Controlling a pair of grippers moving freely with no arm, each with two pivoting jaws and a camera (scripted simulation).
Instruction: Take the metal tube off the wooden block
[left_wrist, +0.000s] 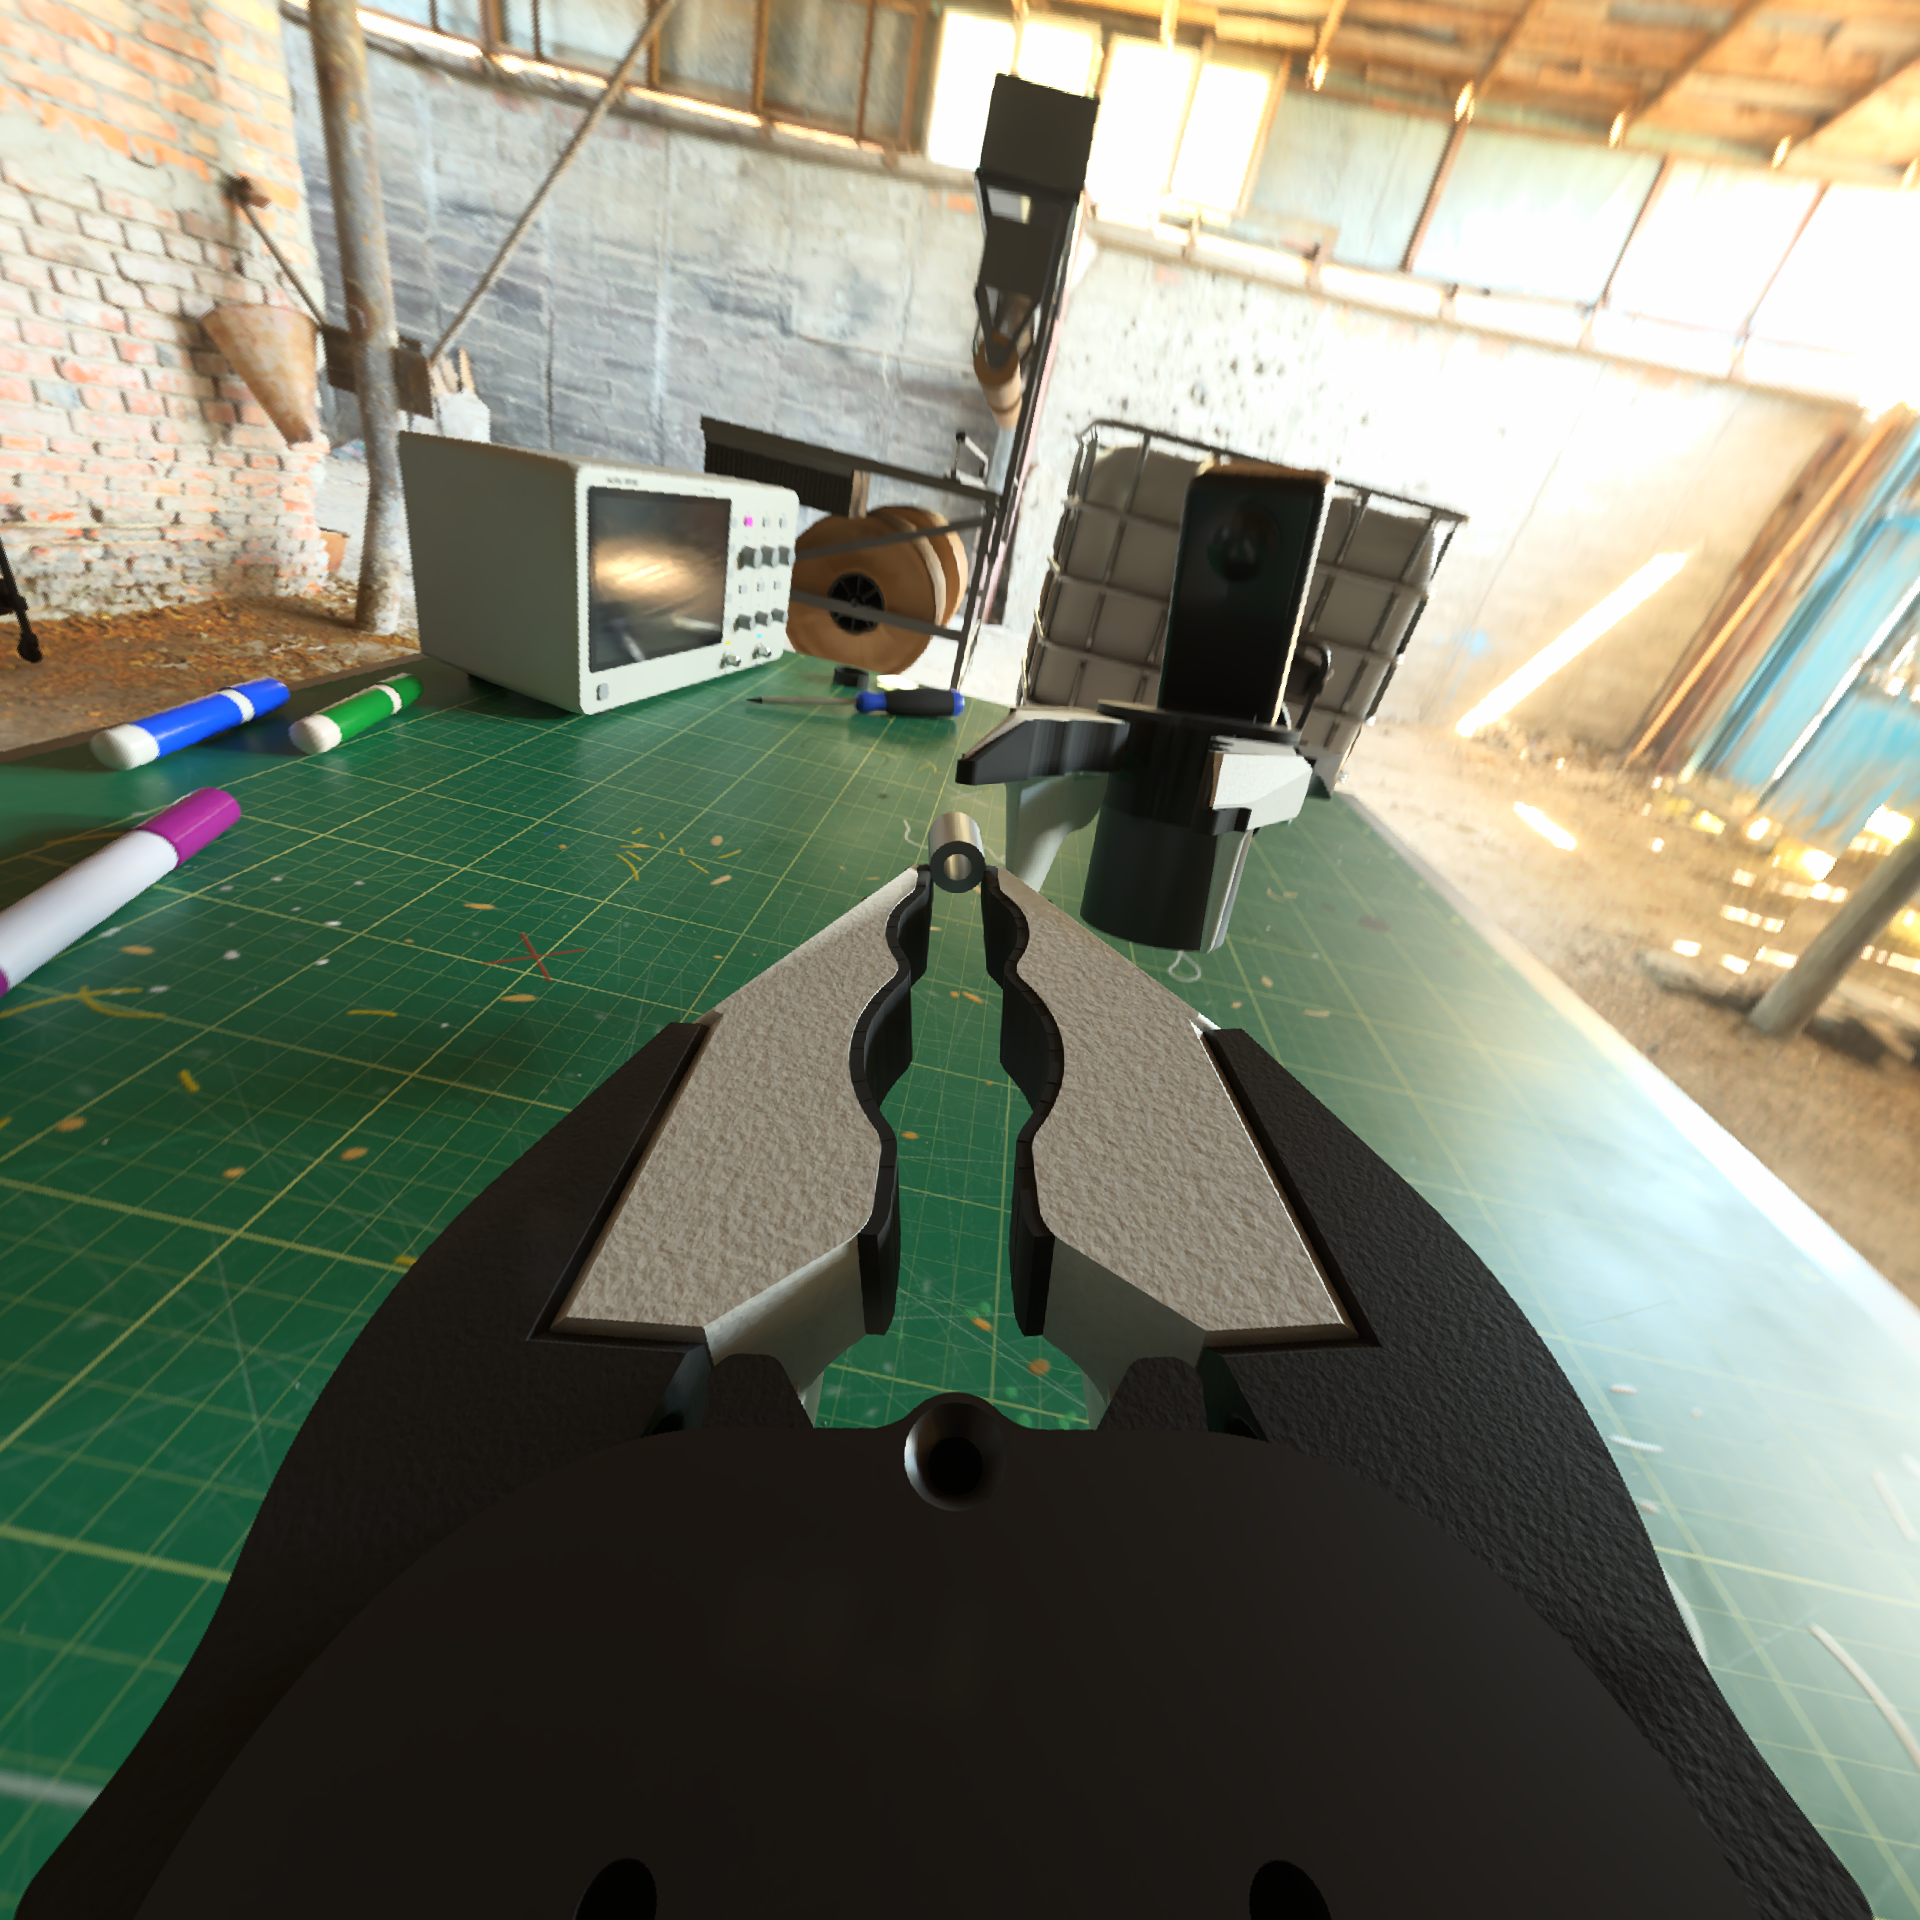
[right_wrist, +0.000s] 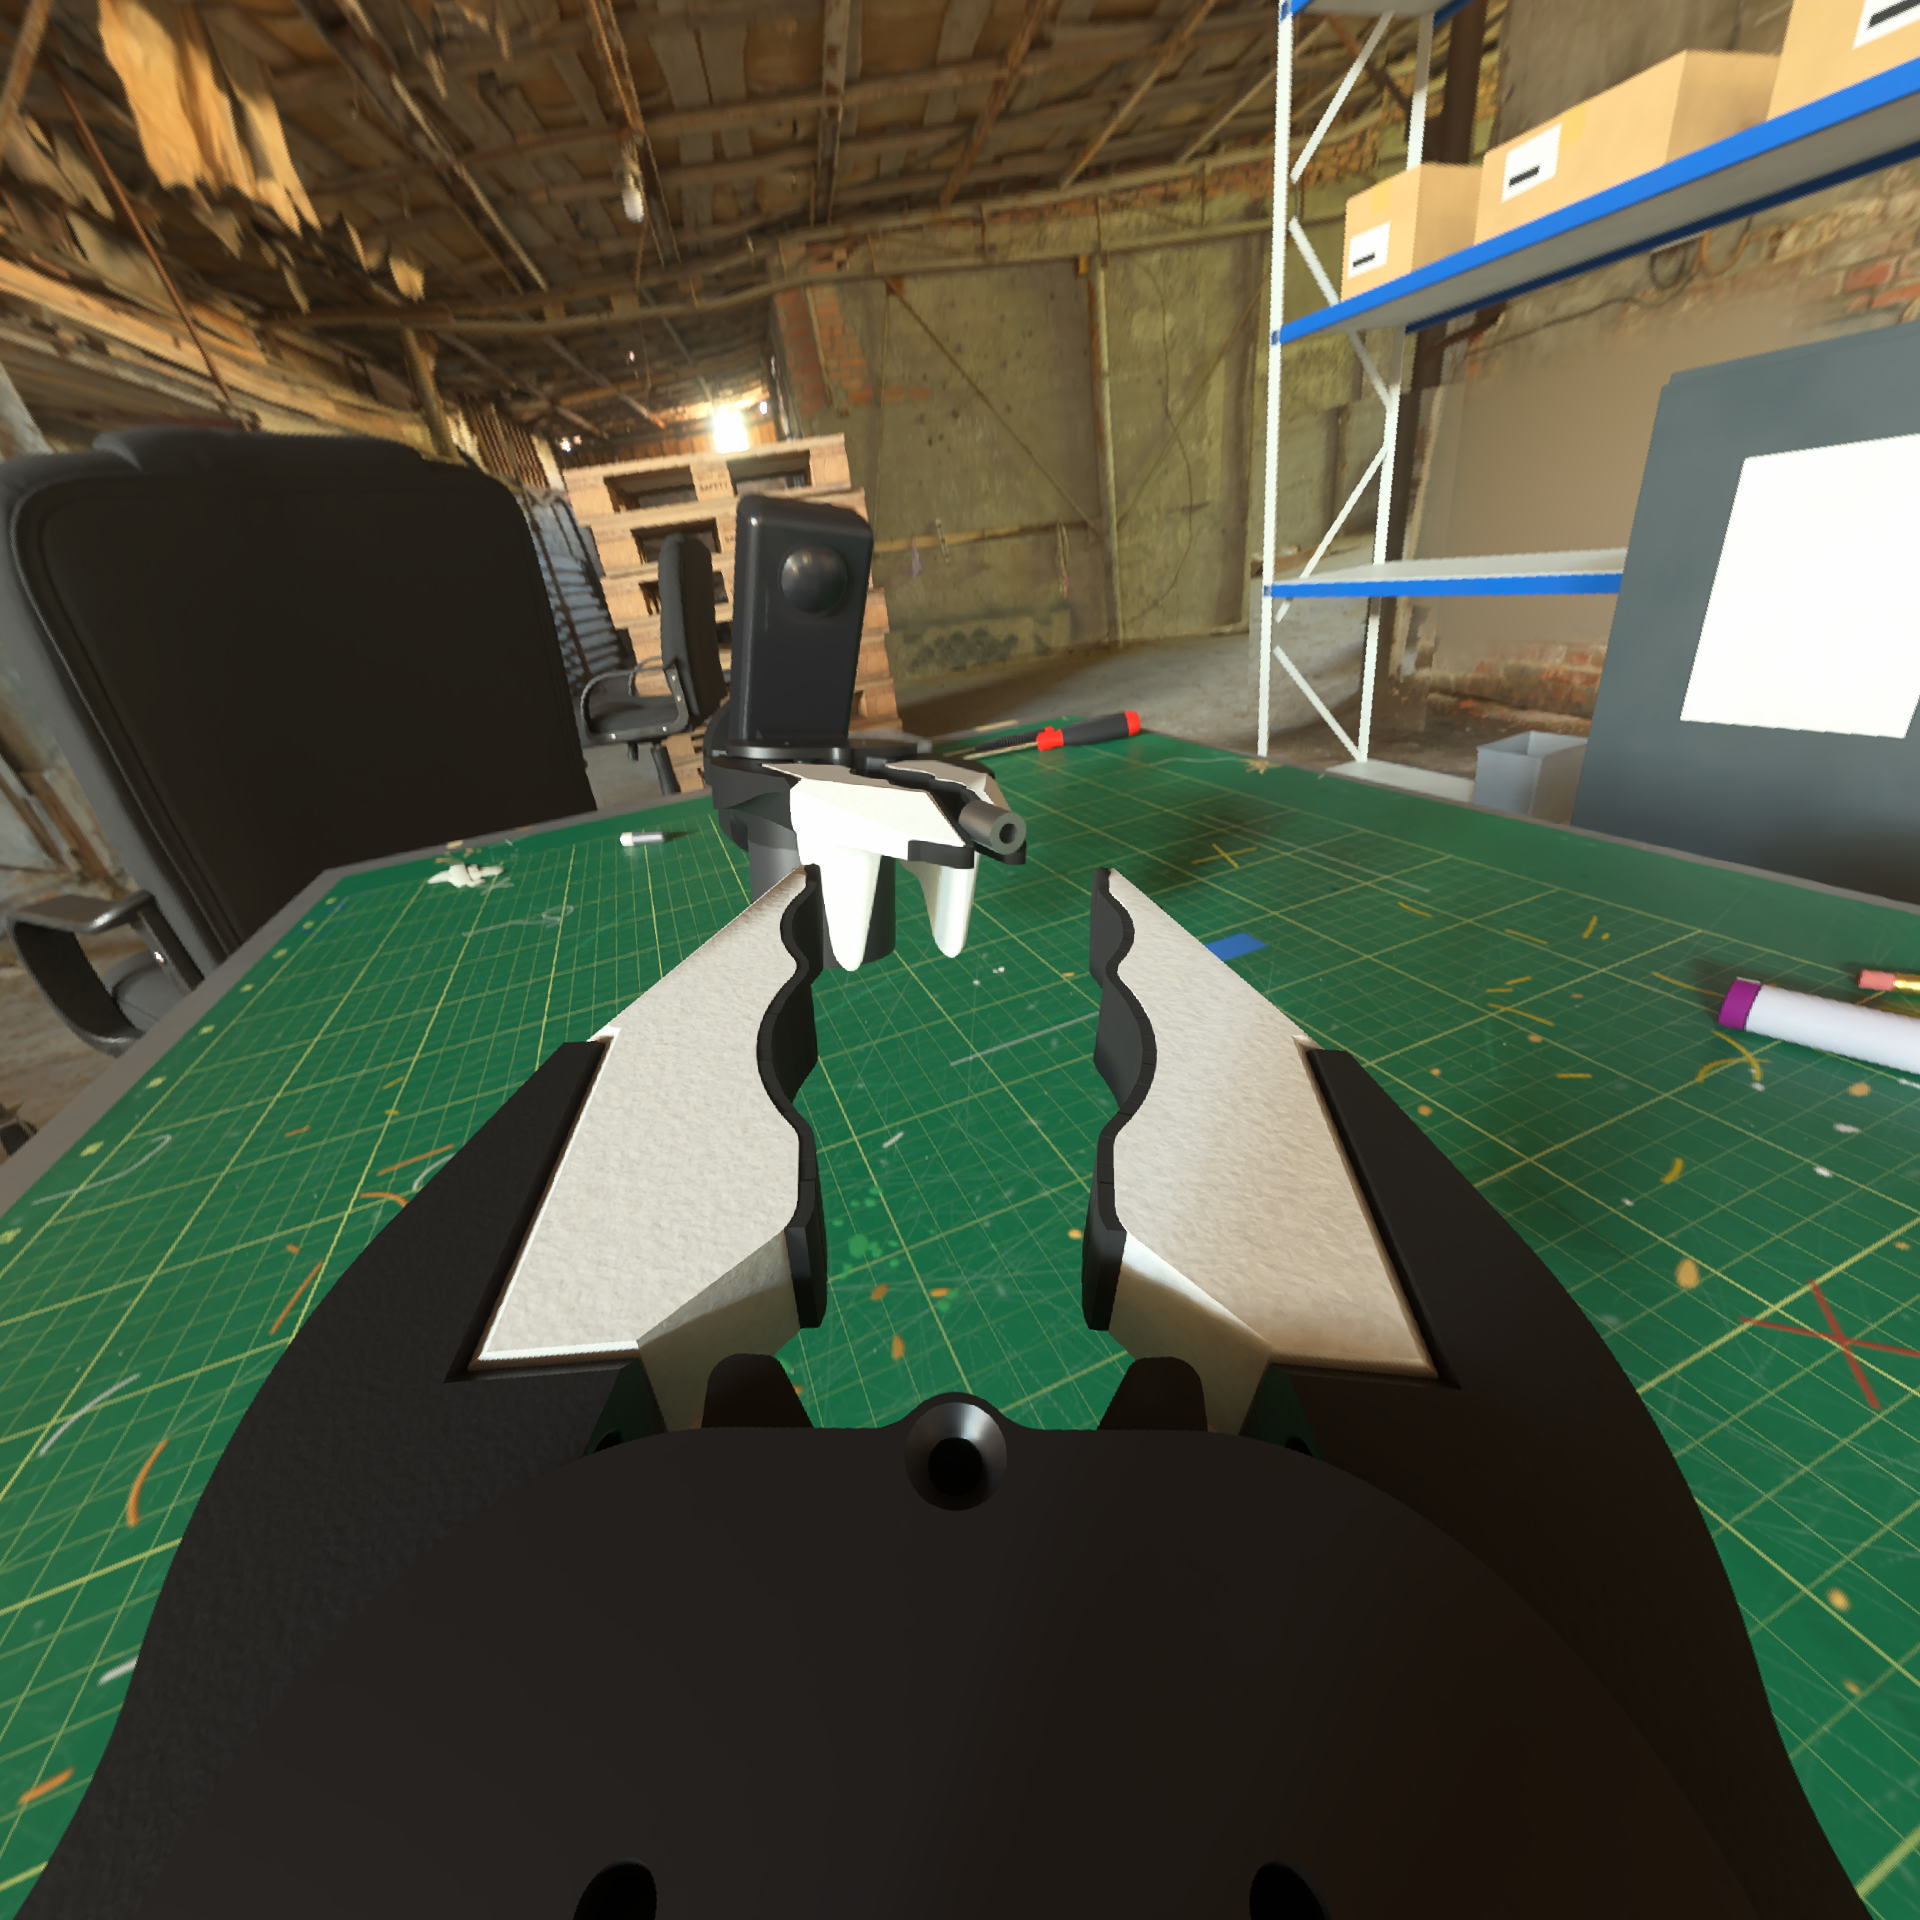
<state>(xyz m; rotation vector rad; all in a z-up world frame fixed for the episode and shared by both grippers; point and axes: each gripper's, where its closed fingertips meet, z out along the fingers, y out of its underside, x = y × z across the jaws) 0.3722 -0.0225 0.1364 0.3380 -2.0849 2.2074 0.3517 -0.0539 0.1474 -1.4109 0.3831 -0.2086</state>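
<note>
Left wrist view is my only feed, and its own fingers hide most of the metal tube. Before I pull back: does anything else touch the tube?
Observer: No. In the right wrist view the metal tube juts past the fingers of the left gripper, apparently in the air above the green mat.
Operator: Could the right gripper take it?
Observer: The right gripper has its fingers wide apart with nothing between them, and they point toward the tube.
Operator: Is a wooden block over there?
Observer: None shows in that view. Only a red-handled screwdriver lies near the mat's far edge.
</note>
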